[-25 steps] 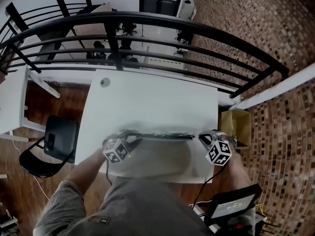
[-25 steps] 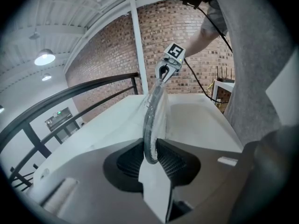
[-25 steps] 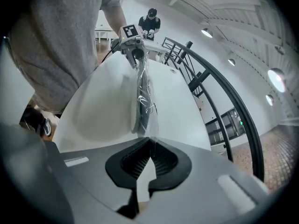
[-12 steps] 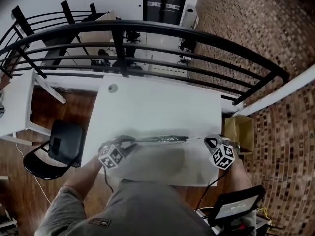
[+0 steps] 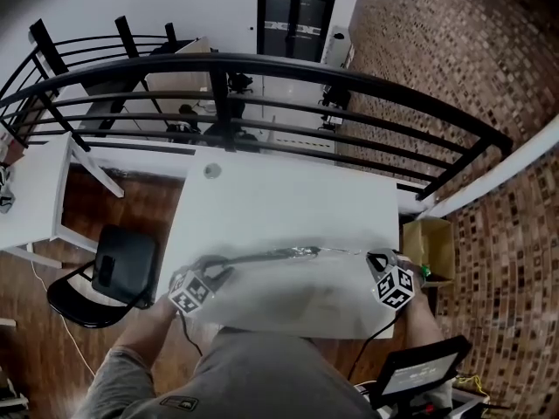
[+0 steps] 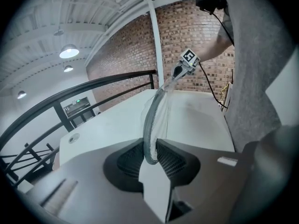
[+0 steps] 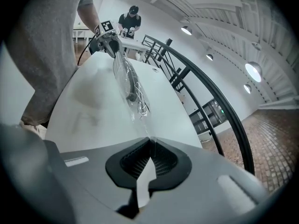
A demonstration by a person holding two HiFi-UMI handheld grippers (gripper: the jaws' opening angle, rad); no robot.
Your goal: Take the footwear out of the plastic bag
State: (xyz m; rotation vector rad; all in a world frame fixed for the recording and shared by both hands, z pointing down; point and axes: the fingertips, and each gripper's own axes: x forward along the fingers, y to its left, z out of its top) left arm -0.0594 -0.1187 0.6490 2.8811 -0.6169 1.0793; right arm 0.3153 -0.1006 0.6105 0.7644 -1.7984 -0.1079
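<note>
Plastic bag point(image 5: 288, 282), long axis left-right

Brick wall point(image 5: 472, 42), black railing point(image 5: 349, 65), white table point(image 5: 279, 199)

White rectangular table point(image 5: 288, 203), standing just on the near side of the black railing point(image 5: 367, 59). Long edges roughly parallel to the railing. Top flat, matt and plain. Set into the top, at the left corner nearest the railing: one round grey grommet point(image 5: 212, 171).
</note>
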